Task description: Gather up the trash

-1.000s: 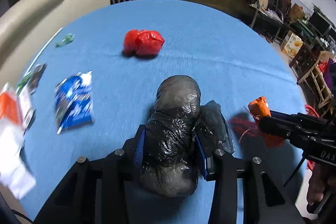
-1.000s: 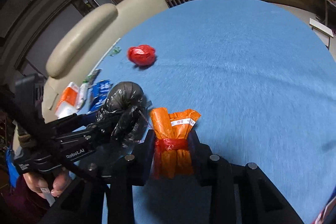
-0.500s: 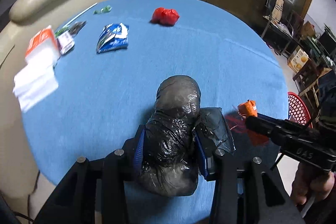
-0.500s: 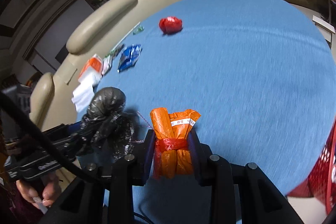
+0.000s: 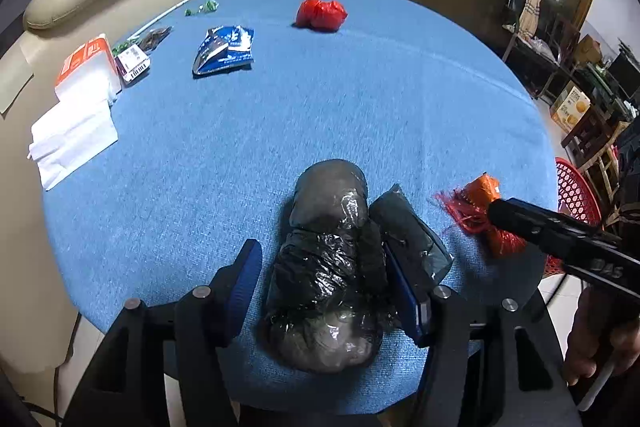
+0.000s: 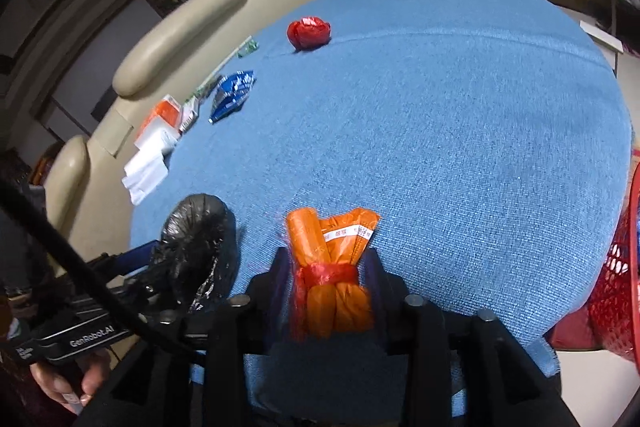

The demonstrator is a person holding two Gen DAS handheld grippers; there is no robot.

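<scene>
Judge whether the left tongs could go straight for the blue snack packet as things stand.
Probably not yet. The black bag bundle sits between the left tongs, whose jaws have just been opening; it must be dropped first. Otherwise the cloth up to the blue snack packet lies bare.

Dim, even indoor light with soft shadows – strong fisheye bending and black corners from ten to two o'clock – slight blur in the right wrist view.
</scene>
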